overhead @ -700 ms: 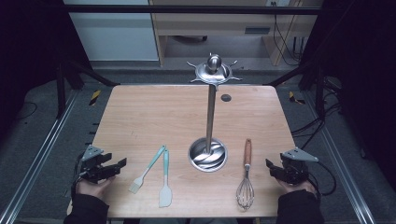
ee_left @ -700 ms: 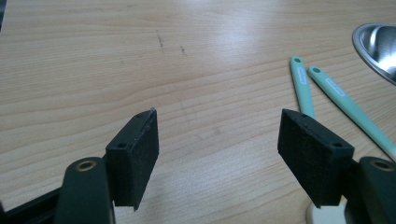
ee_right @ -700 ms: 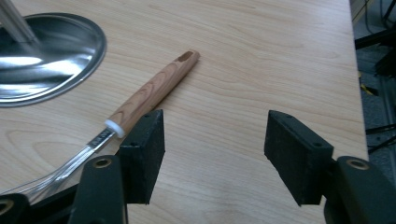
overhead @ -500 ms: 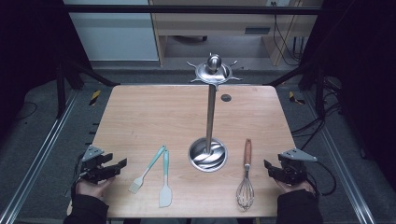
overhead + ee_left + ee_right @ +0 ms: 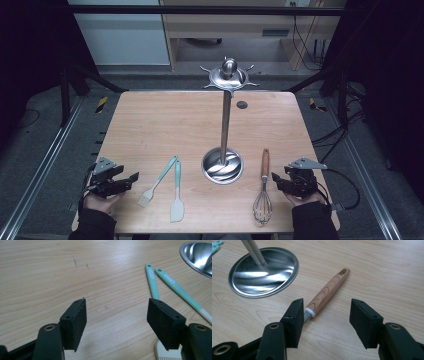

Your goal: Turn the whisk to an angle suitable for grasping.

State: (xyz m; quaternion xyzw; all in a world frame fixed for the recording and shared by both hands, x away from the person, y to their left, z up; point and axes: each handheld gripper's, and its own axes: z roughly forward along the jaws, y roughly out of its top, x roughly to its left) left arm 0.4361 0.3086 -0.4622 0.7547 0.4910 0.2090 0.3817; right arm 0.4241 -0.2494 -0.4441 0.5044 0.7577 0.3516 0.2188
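Wooden tabletop carries your work: your left claw sits at the lower left of the high view, jaws wide apart with nothing between them, just left of the pastry brush and the mint spatula, which lie side by side with handles pointing up the frame. Your right claw rests at the lower right, jaws also wide and empty, just beside the whisk, apart from it. In the right gripper view the whisk's wooden handle runs from your left jaw toward the upper middle. Between both sets of utensils stands the steel utensil stand.
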